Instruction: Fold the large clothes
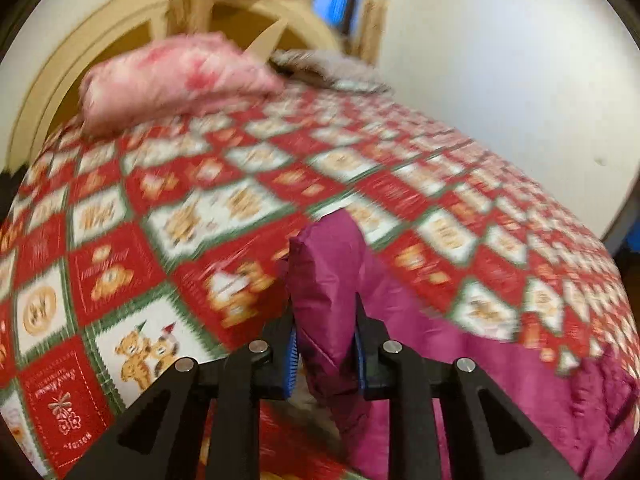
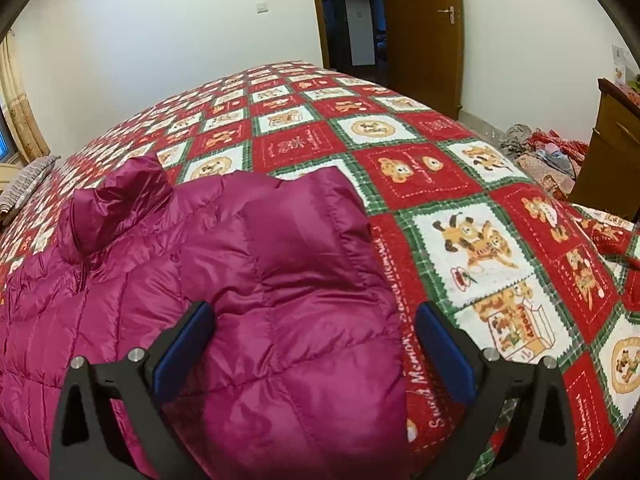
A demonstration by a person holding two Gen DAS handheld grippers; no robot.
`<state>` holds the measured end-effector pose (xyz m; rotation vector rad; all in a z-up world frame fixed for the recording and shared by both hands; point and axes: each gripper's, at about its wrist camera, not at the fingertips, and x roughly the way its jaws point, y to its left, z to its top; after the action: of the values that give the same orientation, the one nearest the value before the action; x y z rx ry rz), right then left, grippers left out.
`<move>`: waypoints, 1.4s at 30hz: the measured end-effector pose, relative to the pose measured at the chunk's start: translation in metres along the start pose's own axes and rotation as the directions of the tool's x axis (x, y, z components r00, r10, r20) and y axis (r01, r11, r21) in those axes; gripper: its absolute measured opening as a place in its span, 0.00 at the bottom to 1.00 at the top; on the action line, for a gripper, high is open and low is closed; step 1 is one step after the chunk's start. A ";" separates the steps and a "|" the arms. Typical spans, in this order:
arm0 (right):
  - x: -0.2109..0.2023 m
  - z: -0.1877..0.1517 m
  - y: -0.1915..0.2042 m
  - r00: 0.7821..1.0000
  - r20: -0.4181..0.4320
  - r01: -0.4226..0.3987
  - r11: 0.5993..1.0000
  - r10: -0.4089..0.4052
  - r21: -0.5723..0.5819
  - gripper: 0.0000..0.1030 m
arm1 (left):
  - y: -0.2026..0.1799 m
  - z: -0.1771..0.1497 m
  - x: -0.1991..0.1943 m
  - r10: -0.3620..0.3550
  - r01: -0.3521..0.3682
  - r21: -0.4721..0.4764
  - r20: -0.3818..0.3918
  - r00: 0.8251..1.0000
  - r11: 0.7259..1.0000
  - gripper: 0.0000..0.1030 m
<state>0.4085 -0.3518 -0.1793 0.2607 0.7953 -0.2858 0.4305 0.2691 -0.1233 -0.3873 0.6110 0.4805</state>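
A magenta quilted puffer jacket (image 2: 248,280) lies spread on a bed covered by a red, white and green patchwork bedspread (image 2: 400,152) printed with teddy bears, and it occupies the near-left part of the bed in the right wrist view. The right gripper (image 2: 316,344) hangs just above the jacket with its two blue-padded fingers (image 2: 184,352) spread wide apart, one over the glossy fabric and the other over the jacket's right-hand border beside the bedspread; whether the pads touch the cloth cannot be told. A folded-over panel of the jacket bulges up between them, and its collar stands up toward the far left. The left wrist view is heavily smeared by motion blur, so the bedspread's pictures are mostly unreadable there. In it the left gripper (image 1: 326,356) pinches a raised fold of the jacket (image 1: 332,280) between its blue pads, the fabric rising in a narrow ridge above the fingers (the lower end of that fold is hidden behind the black gripper frame). A pink pillow (image 1: 176,80) rests near the head edge of the bed against a cream headboard (image 1: 60,68). Beyond the foot edge stands a brown wooden door (image 2: 424,32), and a heap of cloth (image 2: 540,148) lies on the floor, cut off at the frame's right side.
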 end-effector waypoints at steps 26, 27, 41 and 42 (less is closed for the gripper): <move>-0.005 -0.001 -0.022 0.997 0.045 -0.070 0.992 0.066 0.101 1.00 | -0.324 -0.250 -0.176 -0.541 0.729 0.563 -0.500 0.676 0.390 0.55; -0.005 -0.001 -0.022 0.997 0.046 -0.074 0.992 0.069 0.105 1.00 | -0.321 -0.254 -0.173 -0.530 0.739 0.550 -0.524 0.667 0.388 0.55; -0.113 0.010 -0.007 0.946 0.230 -0.225 0.974 0.227 -0.032 0.67 | -0.225 -0.160 -0.177 -0.546 0.676 0.507 -0.404 0.734 0.535 0.69; -0.124 0.013 0.007 0.932 0.234 -0.266 0.961 0.276 -0.076 0.67 | -0.224 -0.153 -0.174 -0.544 0.677 0.502 -0.407 0.734 0.539 0.69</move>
<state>0.3369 -0.3307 -0.0796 0.2853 0.5140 -0.0374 0.3560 -0.0419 -0.0845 0.0153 0.7451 -0.4778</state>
